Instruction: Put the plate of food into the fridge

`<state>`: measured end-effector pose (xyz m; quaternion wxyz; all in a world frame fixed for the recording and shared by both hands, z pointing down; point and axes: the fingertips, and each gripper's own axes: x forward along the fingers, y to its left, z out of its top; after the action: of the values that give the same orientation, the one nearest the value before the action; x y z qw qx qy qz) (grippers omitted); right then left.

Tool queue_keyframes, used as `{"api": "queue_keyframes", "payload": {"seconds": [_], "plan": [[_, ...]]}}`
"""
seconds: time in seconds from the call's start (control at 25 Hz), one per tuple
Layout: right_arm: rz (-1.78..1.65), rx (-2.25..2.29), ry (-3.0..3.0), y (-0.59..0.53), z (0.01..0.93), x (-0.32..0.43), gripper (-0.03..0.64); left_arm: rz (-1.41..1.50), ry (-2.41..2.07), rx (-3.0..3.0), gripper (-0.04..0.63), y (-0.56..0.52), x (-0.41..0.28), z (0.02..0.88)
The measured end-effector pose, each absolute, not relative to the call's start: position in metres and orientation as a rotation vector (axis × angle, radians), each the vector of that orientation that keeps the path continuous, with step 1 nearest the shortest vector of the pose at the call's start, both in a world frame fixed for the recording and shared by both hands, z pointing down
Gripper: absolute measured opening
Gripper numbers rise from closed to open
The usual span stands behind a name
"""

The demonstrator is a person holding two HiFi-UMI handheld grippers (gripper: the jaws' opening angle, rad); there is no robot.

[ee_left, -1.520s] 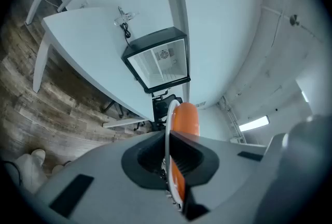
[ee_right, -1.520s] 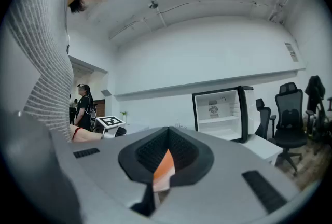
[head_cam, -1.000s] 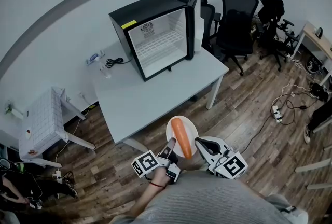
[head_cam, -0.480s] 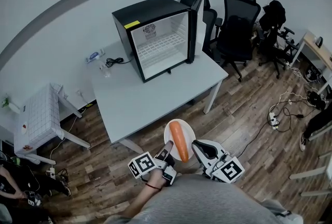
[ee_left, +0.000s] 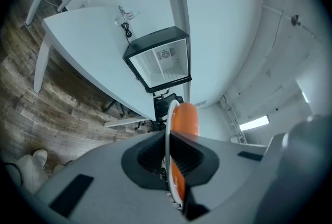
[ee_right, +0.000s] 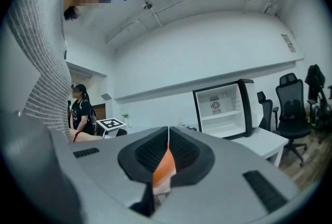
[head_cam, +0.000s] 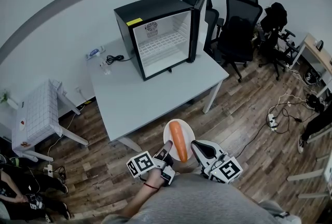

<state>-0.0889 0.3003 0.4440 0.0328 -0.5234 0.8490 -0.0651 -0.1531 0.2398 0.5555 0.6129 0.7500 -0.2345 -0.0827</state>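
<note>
A white plate [head_cam: 171, 130] with a long orange carrot [head_cam: 179, 141] hangs over the wood floor, a little short of the grey table's [head_cam: 150, 93] near edge. My left gripper [head_cam: 167, 151] is shut on the plate's left rim and my right gripper [head_cam: 196, 146] on its right rim. In the left gripper view the thin plate rim [ee_left: 168, 129] runs between the closed jaws of the left gripper [ee_left: 168, 153], with the carrot [ee_left: 185, 118] beside it. The right gripper [ee_right: 167, 153] shows the carrot [ee_right: 165, 165] at its closed jaws. The black mini fridge [head_cam: 150, 13] stands at the table's far end, its door [head_cam: 197, 23] swung open and the white inside empty.
Black office chairs [head_cam: 236, 23] stand right of the fridge. A small white side table [head_cam: 39, 119] is at the left. A power strip and cables [head_cam: 275, 116] lie on the floor at the right. A cable [head_cam: 111, 59] lies left of the fridge. A person [ee_right: 82, 110] stands behind.
The head view has shifted slightly, so the fridge sits a bit further right in the picture. Both grippers keep the same hold on the plate, which has hardly moved.
</note>
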Motion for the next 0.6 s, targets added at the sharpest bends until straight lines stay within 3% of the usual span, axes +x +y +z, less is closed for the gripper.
{"api": "queue_keyframes", "payload": {"seconds": [0.6], "plan": [[-0.219, -1.598, 2.628, 0.2935, 0.4485, -0.0991, 0.015, -0.175, -0.522, 1.721, 0.023, 0.2389, -0.1585, 0.5602]]}}
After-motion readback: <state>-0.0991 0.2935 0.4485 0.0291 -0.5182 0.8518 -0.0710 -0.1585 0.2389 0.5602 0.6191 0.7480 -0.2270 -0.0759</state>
